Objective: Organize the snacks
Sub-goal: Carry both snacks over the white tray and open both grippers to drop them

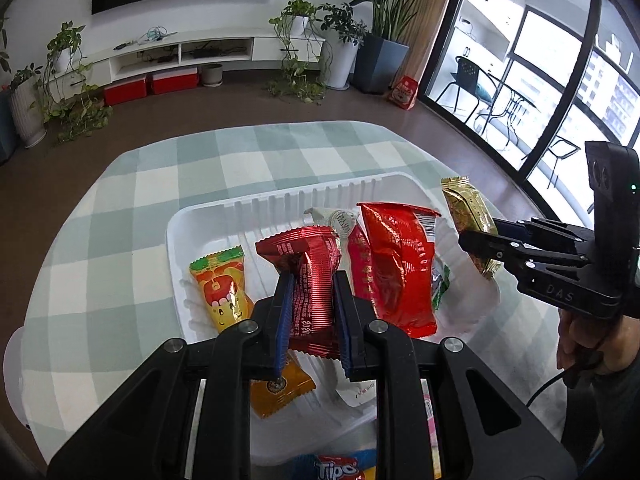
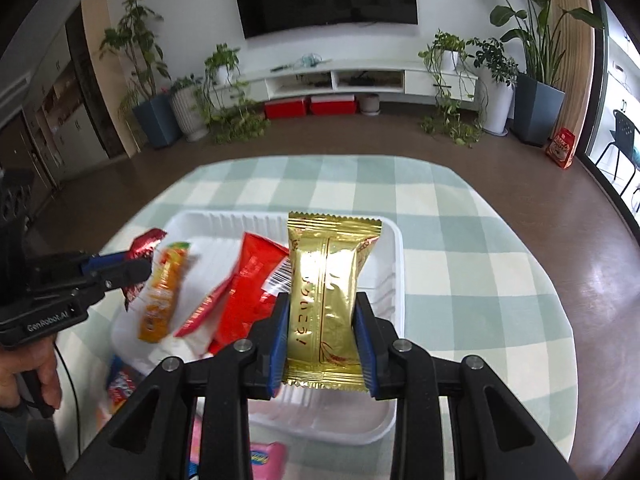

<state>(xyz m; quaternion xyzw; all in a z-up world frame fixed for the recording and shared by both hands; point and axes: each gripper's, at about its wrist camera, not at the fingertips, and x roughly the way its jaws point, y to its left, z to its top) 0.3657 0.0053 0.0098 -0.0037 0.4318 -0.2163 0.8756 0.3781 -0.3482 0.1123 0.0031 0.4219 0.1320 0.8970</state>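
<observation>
Black linkage arms and blue-padded fingers point(image 1: 283, 312) fill the foreground of the left wrist view, where the left gripper point(image 1: 311, 320) is closed narrowly on a dark red foil snack packet point(image 1: 310, 276), pinching it by its sides so it stands upright between the pads above a white plastic tray point(image 1: 188, 224). Just beyond the fingertips, inside the tray, lie a yellow-and-orange cartoon packet point(image 1: 222, 288) to the left of the held snack, a large bright red packet point(image 1: 398, 264) to its right, and a small white-wrapped item point(image 1: 340, 220) farther ahead; an orange packet point(image 1: 276, 394) shows beneath the left finger, and a blue packet marked "Tips" point(image 1: 338, 468) sits under the gripper body. In the right wrist view, the right gripper point(image 2: 325, 336) is likewise clamped on a gold foil snack packet point(image 2: 326, 300), gripping its lower half with the crimped top edge pointing away from the tool, directly over the near right part of the tray point(image 2: 396, 248). The left gripper point(image 2: 120, 268) appears off to the right tool's left side with its red packet point(image 2: 144, 244), while a pink packet point(image 2: 266, 456) lies below the right tool, outside the tray. The tray rests on a green-and-white checked tablecloth point(image 2: 460, 240).
</observation>
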